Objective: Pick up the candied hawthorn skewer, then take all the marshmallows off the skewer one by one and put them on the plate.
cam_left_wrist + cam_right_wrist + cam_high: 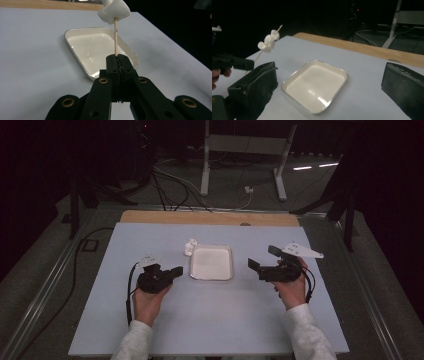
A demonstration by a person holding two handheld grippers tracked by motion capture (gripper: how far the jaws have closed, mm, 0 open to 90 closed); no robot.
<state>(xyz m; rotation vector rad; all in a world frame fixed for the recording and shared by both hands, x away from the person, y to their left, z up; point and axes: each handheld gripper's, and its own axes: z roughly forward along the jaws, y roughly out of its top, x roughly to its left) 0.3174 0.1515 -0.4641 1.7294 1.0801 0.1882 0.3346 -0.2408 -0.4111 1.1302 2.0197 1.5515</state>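
Bare counter (210, 315) surrounds the white tray (212, 262) between both grippers. Left gripper (117, 60) jaws clamp the skewer (115, 37), marshmallows (113, 11) above them. Right gripper (260, 257) jaws gape, beside the tray's edge.

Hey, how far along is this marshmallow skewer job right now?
Done: marshmallows are already threaded on the skewer. In hand: the left gripper is shut on the skewer's lower end and holds it up beside the tray. The right gripper is open and holds nothing. Left, probably: laying the skewer in the tray, which has nothing in it yet.
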